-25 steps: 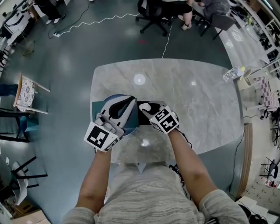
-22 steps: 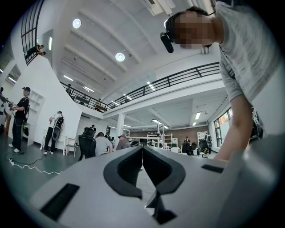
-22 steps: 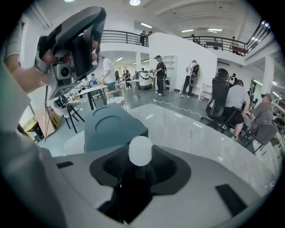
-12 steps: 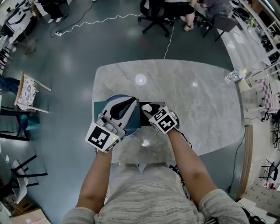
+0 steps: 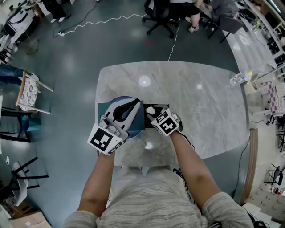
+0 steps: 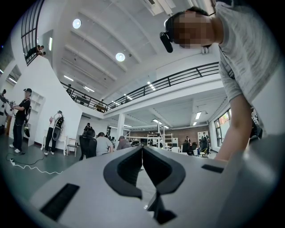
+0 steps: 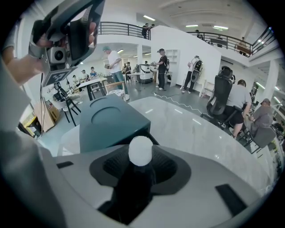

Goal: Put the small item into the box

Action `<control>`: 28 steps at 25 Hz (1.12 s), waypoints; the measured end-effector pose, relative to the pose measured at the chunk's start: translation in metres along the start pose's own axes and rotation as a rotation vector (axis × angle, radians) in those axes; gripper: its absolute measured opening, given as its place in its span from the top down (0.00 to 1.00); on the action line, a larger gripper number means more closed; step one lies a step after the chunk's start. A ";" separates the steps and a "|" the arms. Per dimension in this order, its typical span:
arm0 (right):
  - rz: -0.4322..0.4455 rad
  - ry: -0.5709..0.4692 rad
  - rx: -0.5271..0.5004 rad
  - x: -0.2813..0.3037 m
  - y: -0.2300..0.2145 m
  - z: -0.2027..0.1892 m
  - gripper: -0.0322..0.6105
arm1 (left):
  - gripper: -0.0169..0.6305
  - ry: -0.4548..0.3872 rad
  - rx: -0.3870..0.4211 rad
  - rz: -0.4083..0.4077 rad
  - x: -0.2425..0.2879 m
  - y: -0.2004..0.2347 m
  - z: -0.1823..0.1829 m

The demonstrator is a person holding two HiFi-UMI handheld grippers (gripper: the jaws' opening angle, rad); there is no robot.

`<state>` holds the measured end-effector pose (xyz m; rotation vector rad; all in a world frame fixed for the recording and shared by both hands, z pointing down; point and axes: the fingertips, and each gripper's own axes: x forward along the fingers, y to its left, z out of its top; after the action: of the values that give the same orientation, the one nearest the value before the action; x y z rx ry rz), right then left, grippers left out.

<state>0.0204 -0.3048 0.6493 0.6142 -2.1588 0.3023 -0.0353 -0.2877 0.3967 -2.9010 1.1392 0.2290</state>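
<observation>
The small item is a white ball [image 7: 140,150], and my right gripper [image 7: 140,156] is shut on it, just right of the box. In the head view the ball [image 5: 151,110] shows at the tip of that gripper [image 5: 150,111]. The box [image 7: 113,120] is teal with a round recess in its top; it stands on the marble table [image 5: 200,102] near the front edge. My left gripper [image 5: 135,103] hovers over the box [image 5: 102,113], tilted upward. In its own view the left gripper [image 6: 142,153] has its jaws pressed together with nothing between them.
The left gripper [image 7: 67,31] hangs high at the left of the right gripper view. A person's forearm [image 6: 236,129] shows at the right of the left gripper view. Chairs [image 5: 29,91] stand on the floor left of the table, with office chairs [image 5: 160,13] beyond it.
</observation>
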 end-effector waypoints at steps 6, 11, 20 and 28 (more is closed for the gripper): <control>-0.007 0.018 0.003 0.000 0.001 -0.004 0.68 | 0.94 0.004 0.001 0.002 -0.001 -0.002 0.000; 0.002 0.009 0.023 0.003 0.002 -0.005 0.67 | 0.94 0.004 0.001 0.004 -0.003 -0.001 0.001; -0.010 -0.054 0.073 -0.010 -0.002 0.009 0.67 | 0.94 -0.005 0.006 -0.002 -0.004 -0.001 0.006; -0.042 -0.152 0.108 -0.037 -0.008 0.030 0.67 | 0.94 -0.019 0.015 -0.016 -0.004 -0.005 0.014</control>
<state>0.0234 -0.3120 0.6011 0.7644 -2.2830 0.3613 -0.0362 -0.2804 0.3835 -2.8869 1.1098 0.2461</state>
